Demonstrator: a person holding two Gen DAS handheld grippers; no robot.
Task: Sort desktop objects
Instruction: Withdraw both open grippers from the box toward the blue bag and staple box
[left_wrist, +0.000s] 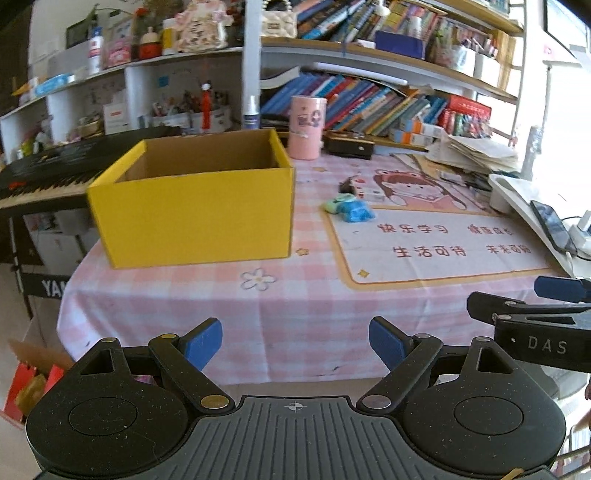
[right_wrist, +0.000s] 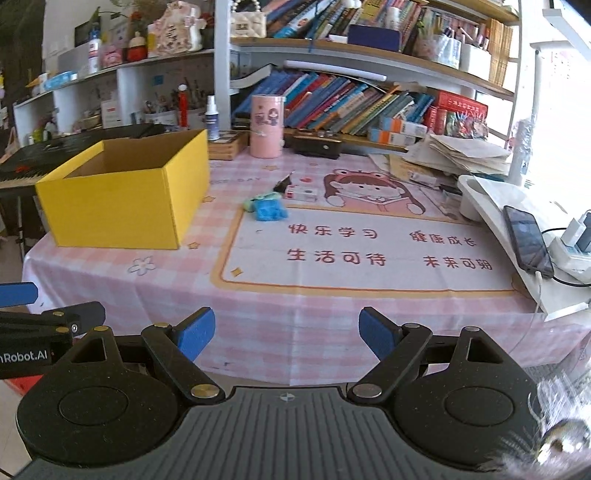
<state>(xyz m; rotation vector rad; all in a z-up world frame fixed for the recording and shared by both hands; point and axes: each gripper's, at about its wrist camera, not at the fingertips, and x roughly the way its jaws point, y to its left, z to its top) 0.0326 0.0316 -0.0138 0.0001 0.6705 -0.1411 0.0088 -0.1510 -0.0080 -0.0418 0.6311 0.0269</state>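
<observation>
An open yellow cardboard box (left_wrist: 195, 214) (right_wrist: 122, 199) stands on the left of the pink checked table. Small items lie together mid-table: a blue toy (left_wrist: 356, 212) (right_wrist: 269, 212), a pale green toy (left_wrist: 334, 203) (right_wrist: 258, 201), a dark clip-like object (left_wrist: 347, 184) (right_wrist: 284, 181) and a small white box (left_wrist: 373, 194) (right_wrist: 303, 192). My left gripper (left_wrist: 295, 345) is open and empty, over the table's front edge. My right gripper (right_wrist: 286, 334) is open and empty, also at the front edge, to the right of the left one; it shows in the left wrist view (left_wrist: 532, 306).
A printed desk mat (right_wrist: 369, 251) covers the table's right half. A pink cup (right_wrist: 266, 125), a dark case (right_wrist: 317, 144), paper stacks (right_wrist: 465, 155), a phone (right_wrist: 528, 240) on a white stand, bookshelves behind and a keyboard (left_wrist: 48, 170) at left.
</observation>
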